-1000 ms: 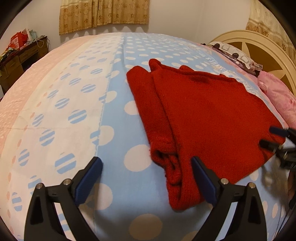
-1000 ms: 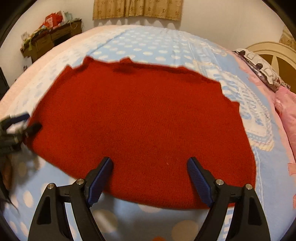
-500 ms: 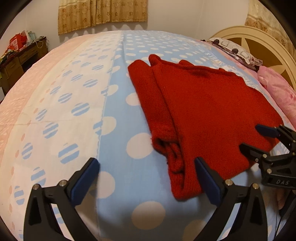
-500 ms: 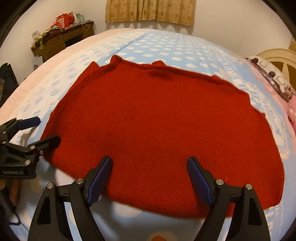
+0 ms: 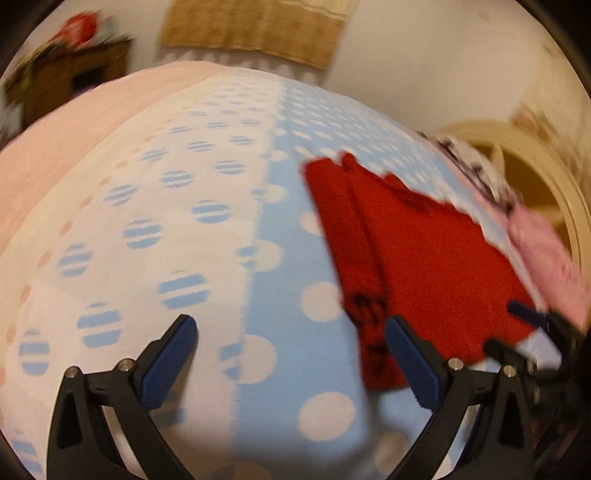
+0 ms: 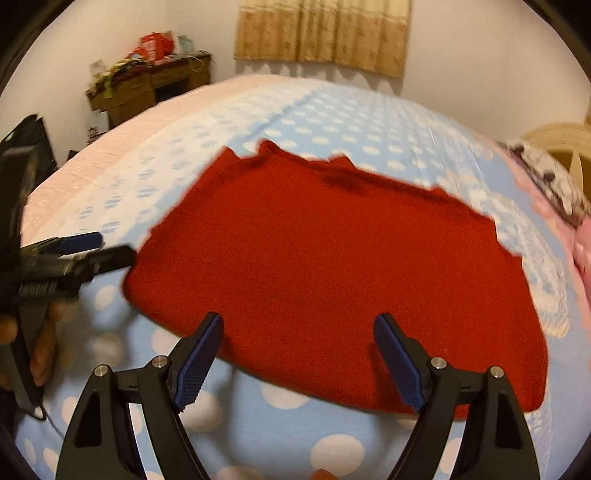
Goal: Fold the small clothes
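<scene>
Red sweater: I see the red knitted sweater point(image 6: 332, 266) lying flat on the bed, folded in on one side, straight ahead of my right gripper point(image 6: 297, 363); its near hem sits between and just beyond the two blue pads.
Right gripper: my jaws stand wide apart, nothing clamped; the blue pads point(image 6: 199, 360) hover over the hem without pressing it.
Left gripper: in the left wrist view my left gripper point(image 5: 291, 360) also stands wide apart and empty, over bare bedspread; the red sweater point(image 5: 424, 266) lies off to its right, its bunched folded edge just beside the right-hand pad point(image 5: 413, 363).
Each seen from the other: the left gripper point(image 6: 96, 249) shows at the sweater's left corner, near it, and I cannot tell if it touches; the right gripper point(image 5: 517, 332) shows blurred at the sweater's near right corner.
Edges: the sweater's far edge has small peaks; its left side is a doubled-over strip.
Open room: the light blue bedspread with white dots point(image 6: 288, 424) is bare nearer to me than the hem, and a wide white-and-pink stretch point(image 5: 110, 240) lies left of the left gripper.
Right side: a pink cloth point(image 5: 546, 251) and a cream headboard point(image 5: 535, 177) crowd the space past the sweater.
Far wall: a cluttered wooden desk point(image 6: 147, 85) and a tan curtain point(image 6: 321, 33), well away.
</scene>
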Demonstrator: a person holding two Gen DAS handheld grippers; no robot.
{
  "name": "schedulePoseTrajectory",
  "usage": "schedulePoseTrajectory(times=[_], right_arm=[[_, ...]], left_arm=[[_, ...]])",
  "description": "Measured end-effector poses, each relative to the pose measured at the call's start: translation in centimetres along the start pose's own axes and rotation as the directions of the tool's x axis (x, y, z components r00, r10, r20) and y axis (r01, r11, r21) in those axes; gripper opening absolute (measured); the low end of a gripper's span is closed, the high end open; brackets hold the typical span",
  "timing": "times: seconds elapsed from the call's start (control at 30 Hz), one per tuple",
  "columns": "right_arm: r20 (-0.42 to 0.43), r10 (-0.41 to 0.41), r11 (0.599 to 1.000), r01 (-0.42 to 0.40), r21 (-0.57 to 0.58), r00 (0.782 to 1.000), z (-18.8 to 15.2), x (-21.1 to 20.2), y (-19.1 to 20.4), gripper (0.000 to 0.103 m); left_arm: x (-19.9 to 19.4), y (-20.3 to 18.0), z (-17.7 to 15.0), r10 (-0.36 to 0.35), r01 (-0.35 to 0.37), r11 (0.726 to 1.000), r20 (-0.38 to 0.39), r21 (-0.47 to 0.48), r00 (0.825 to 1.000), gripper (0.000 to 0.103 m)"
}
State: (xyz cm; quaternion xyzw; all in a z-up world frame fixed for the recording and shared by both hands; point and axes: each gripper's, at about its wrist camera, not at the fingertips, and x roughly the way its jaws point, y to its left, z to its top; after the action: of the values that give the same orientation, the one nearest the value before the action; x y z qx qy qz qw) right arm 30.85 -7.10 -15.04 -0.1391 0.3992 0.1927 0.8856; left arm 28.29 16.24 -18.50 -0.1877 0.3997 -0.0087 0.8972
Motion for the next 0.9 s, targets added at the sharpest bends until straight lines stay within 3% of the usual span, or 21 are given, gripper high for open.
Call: schedulePoseTrajectory(times=[0.07, 0.27, 0.37, 0.43, 0.53, 0.6, 0.77, 0.9], right_arm=[[0.016, 0.007, 0.998, -0.006, -0.057, 1.0, 0.2, -0.2, 1.4, 0.084], [0.02, 0.021, 0.974, -0.016, -0.224, 1.0, 0.0, 0.6, 6.3, 0.084], [0.034, 0.041, 0.951, -0.029, -0.307, 0.999, -0.4, 0.9, 8.8, 0.084], [0.052, 0.015, 0.938, 0.004, -0.348, 0.999, -0.5, 1.2, 10.0, 0.083], [0.05, -0.011, 0.919, 0.03, -0.392, 0.999, -0.2, 2.1, 11.1, 0.071], [0.05, -0.049, 0.909, 0.066, -0.412, 0.998, -0.1, 2.9, 11.5, 0.069], [0.054, -0.054, 0.906, 0.072, -0.417, 0.997, 0.0, 3.5, 11.5, 0.067], [0.066, -0.039, 0.907, 0.063, -0.417, 0.997, -0.5, 3.3, 11.6, 0.056]], left_arm=[[0.0, 0.7, 0.1, -0.014, 0.014, 0.999, 0.008, -0.043, 1.0, 0.103], [0.2, 0.1, 0.1, 0.015, -0.015, 1.0, 0.005, -0.014, 1.0, 0.103], [-0.2, 1.0, 0.3, -0.003, 0.005, 0.999, 0.026, -0.053, 1.0, 0.103], [-0.3, 1.8, 0.5, -0.018, 0.021, 0.995, 0.034, -0.096, 0.999, 0.103], [-0.6, 3.0, 0.6, -0.036, 0.044, 0.987, 0.052, -0.157, 0.998, 0.103], [-0.6, 3.2, 0.7, -0.046, 0.055, 0.984, 0.052, -0.169, 0.998, 0.103], [-0.3, 2.4, 1.2, -0.043, 0.044, 0.988, 0.008, -0.147, 0.999, 0.103], [-0.4, 0.6, 2.5, -0.085, 0.083, 0.995, -0.024, -0.063, 0.996, 0.103]])
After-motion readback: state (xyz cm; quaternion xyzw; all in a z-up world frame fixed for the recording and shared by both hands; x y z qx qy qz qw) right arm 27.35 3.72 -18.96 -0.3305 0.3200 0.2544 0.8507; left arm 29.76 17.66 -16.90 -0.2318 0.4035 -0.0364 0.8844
